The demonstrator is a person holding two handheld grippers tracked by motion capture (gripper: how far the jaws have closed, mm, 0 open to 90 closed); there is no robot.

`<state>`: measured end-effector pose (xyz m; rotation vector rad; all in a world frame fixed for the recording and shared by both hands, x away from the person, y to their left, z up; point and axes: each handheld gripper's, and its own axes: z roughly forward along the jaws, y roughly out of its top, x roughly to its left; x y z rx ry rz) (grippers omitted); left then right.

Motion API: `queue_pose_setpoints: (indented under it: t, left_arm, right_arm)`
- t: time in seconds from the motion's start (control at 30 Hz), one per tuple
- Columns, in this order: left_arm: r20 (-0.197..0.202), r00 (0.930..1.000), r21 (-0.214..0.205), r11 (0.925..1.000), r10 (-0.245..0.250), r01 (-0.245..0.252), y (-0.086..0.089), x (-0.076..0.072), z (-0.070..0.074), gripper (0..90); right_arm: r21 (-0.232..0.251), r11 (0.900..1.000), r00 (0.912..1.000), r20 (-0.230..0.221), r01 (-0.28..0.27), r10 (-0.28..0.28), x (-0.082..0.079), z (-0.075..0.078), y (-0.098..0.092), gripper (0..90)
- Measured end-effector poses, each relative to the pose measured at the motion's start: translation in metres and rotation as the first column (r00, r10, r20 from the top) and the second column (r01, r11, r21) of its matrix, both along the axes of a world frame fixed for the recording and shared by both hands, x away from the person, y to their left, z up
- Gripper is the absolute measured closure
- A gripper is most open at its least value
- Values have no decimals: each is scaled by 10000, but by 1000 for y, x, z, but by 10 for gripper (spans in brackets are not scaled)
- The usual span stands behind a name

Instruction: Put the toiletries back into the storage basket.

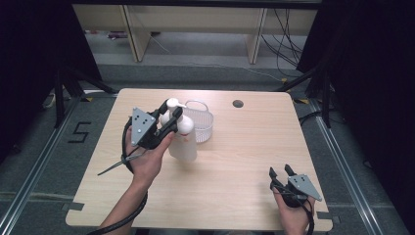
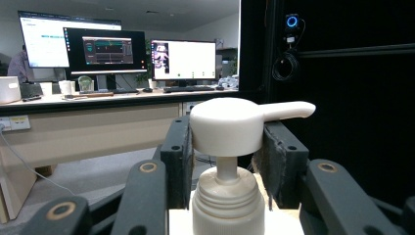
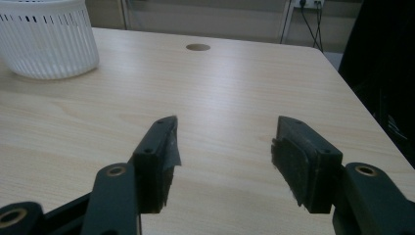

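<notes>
Left hand-held gripper: clenched on the pump head of a white pump bottle. In the left gripper view both pads sit flush against the sides of the pump head, one on each side, with the nozzle pointing to the right of that view. The threaded collar and neck of the bottle show directly below, between the jaws. In the high view the person's left hand holds this gripper over the left-centre of the worktop, with the grey three-cornered plate uppermost.

The bottle stands roughly upright, leaning slightly, at the left-centre of the worktop. Whether its base rests on the surface or is just off it cannot be told. A white slatted basket sits just behind and to the right of the bottle, close beside it; contact between the two cannot be confirmed.

Right hand-held gripper: released, jaws standing well apart with nothing between them. It is held low at the near right corner of the worktop, well apart from bottle and basket. In the right gripper view its pads frame bare wood, the basket at far left and a round cable hole beyond.
</notes>
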<state>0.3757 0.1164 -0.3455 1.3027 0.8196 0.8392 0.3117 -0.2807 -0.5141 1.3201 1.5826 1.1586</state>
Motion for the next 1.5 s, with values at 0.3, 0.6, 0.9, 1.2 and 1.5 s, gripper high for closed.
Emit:
queue_pose_setpoints:
  t: [0.3,0.6,0.9,1.2,1.5]
  left_arm:
    - [83,10000,8,10000,-4,4,-2,3,6,590]
    - [184,9998,-91,10000,-39,41,-4,7,10,590]
    - [248,9997,-80,10000,-43,45,-5,9,14,590]
    - [285,9996,-113,9999,-55,58,-7,12,18,590]
    - [348,9994,-111,9999,7,-3,-7,16,23,589]
  right_arm:
    - [-98,9999,10000,41,-66,67,0,0,-1,425]
    - [-203,9998,10000,43,-44,45,0,1,-1,424]
    - [-193,9998,10000,73,-50,52,1,0,0,423]
    - [-187,9998,10000,40,-38,39,0,0,0,421]
    - [-193,9998,10000,42,-9,10,0,0,0,419]
